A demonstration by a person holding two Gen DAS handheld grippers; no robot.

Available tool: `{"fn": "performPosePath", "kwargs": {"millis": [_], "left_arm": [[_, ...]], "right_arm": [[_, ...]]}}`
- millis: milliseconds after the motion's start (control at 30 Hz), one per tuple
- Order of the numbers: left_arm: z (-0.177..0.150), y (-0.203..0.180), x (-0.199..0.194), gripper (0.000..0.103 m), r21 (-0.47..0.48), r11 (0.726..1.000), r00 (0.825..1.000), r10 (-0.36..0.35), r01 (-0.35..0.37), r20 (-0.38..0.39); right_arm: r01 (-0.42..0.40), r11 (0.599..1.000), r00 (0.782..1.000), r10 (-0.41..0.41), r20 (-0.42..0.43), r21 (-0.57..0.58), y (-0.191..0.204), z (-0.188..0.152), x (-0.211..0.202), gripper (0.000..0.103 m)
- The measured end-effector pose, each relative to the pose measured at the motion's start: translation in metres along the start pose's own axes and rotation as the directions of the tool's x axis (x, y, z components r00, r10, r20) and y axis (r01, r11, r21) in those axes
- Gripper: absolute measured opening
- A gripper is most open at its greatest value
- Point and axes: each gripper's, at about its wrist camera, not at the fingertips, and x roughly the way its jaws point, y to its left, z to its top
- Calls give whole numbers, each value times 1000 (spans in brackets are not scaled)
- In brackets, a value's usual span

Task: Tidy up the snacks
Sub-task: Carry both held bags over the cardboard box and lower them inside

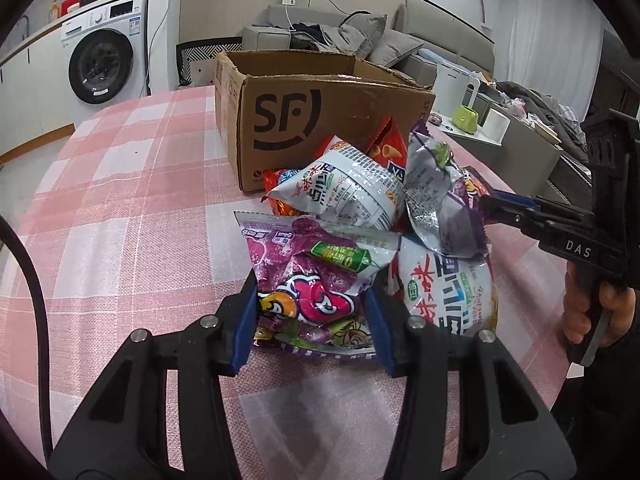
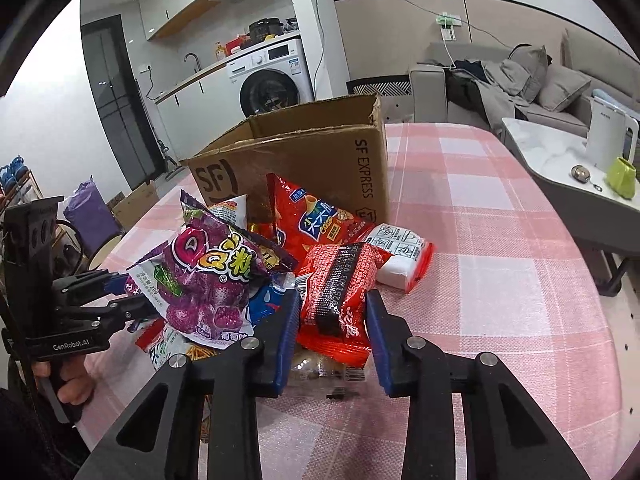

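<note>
1. Both tongs are at the snack pile. From the left wrist view, my left gripper has its blue pads set on either side of a purple gummy bag, the pads touching the bag's two edges, so it reads as clamped on that bag.
2. Same view: the purple gummy bag lies on the pink checked tablecloth at the near end of the pile. Just right of it sits a white noodle-snack bag, and another white bag lies behind it.
3. Same view: the right gripper comes in from the right edge with its tips against a crumpled purple-and-silver bag; I cannot tell from here whether it is pinching.
4. Same view: the open cardboard box marked SF stands on the table just behind the pile.
5. From the right wrist view, my right gripper has its fingers spread around a red snack packet, with a gap showing on the right side; I cannot tell if it has a hold.
6. Same view: a purple QQ gummy bag sits left of the red packet, a red cone-snack bag leans against the box, and a white packet lies to the right.
7. Same view: the left gripper shows at the left edge with its tips at the pile.
</note>
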Motion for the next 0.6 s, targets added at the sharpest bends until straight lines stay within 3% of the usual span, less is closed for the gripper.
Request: {"fn": "performPosePath", "kwargs": {"millis": [600], "left_arm": [[3, -2, -49, 45, -2, 1000, 994, 19, -19, 104]], "right_arm": [[-21, 1000, 995, 20, 100, 16, -3, 3, -29, 33]]}}
